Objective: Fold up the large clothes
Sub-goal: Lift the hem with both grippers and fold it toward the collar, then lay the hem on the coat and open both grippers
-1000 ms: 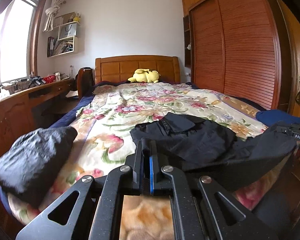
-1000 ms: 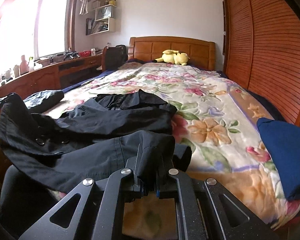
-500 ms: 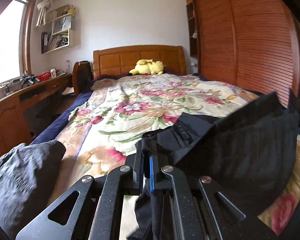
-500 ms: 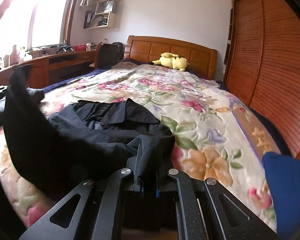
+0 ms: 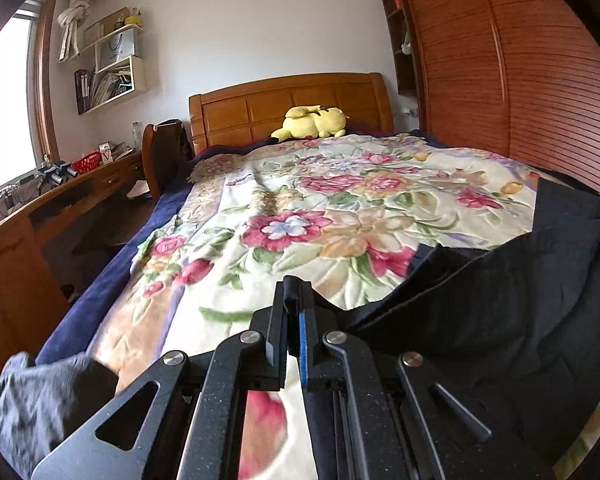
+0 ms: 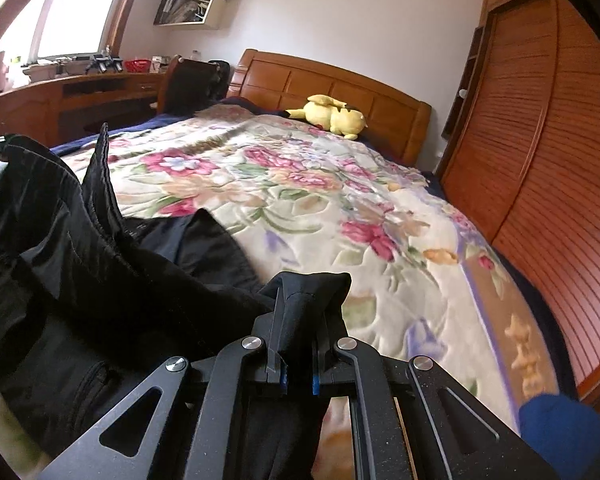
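Left gripper (image 5: 294,300) and right gripper (image 6: 300,300) both pinch black garment (image 5: 500,320); grey bundle (image 5: 32,400) left of it, blue cloth (image 6: 560,428) right.

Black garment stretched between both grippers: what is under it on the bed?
Under the black garment only the floral quilt shows around its edges; whatever lies beneath its bulk is covered and cannot be seen.

the black garment (image 5: 500,320) is matt woven cloth with stitched seams. the floral bedspread (image 5: 340,216) looks soft and quilted. the headboard (image 5: 288,108) and slatted wardrobe doors (image 5: 520,80) are glossy varnished wood. the left gripper (image 5: 294,300) is speckled matt black with shiny metal pins.
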Motion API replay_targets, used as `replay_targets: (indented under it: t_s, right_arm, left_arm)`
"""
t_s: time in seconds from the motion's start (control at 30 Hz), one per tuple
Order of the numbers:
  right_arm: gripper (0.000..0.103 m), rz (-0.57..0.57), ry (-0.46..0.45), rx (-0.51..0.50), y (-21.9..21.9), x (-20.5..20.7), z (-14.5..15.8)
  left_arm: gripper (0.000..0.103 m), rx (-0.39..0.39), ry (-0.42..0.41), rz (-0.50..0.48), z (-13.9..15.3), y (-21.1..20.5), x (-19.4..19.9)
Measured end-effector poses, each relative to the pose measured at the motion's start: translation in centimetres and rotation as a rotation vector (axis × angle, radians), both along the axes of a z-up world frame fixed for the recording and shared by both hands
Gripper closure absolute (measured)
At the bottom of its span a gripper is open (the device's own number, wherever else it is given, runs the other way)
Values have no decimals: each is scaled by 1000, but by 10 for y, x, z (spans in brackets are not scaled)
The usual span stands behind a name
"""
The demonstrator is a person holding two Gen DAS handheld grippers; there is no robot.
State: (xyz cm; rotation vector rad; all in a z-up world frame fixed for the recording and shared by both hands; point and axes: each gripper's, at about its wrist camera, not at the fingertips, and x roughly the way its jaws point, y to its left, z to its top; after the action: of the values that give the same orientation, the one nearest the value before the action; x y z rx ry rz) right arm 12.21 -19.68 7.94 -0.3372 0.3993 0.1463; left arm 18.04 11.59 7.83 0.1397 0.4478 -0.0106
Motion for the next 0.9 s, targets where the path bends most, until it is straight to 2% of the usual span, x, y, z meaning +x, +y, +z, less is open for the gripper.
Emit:
replay_targets:
  t_s: [0.27,0.47,0.53,0.57,0.6,0.63,0.67,0.7,0.77,0.8,0.83,0.9]
  right_arm:
    - [96,-71,22,-14,22,70,6]
    - [94,-123,84,-8,37,109,0]
    - [86,-138,95,2,38,114,1]
    - [75,-150,98,3,39,113,2]
    - [59,-152,97,10,39,109,4]
    - [47,-161,82,13,37,105,7]
    - [25,-176,58,20,34,101,10]
    - [16,-179,39,42,30,94,14]
    - [15,-166,46,65,25,85,17]
    - [15,-159,59,65,23,78,16]
    - [15,-142,66,64,22,68,15]
    - [15,-111,80,60,19,50,11]
  left_arm:
    - [98,45,61,60,-7,5,72]
    - [98,72,86,89,-21,0,95]
    - [98,88,97,84,-24,-2,98]
    - [98,97,111,78,-25,-2,99]
    - [93,99,122,71,-26,-1,99]
    - [86,99,127,62,-26,0,96]
    - [80,96,125,57,-25,1,95]
    - [68,82,128,53,-24,5,90]
    - [63,35,151,38,-23,11,84]
    - [58,13,167,28,-23,13,80]
    - [47,2,178,17,-23,15,72]
    - [36,0,171,1,-25,14,55]
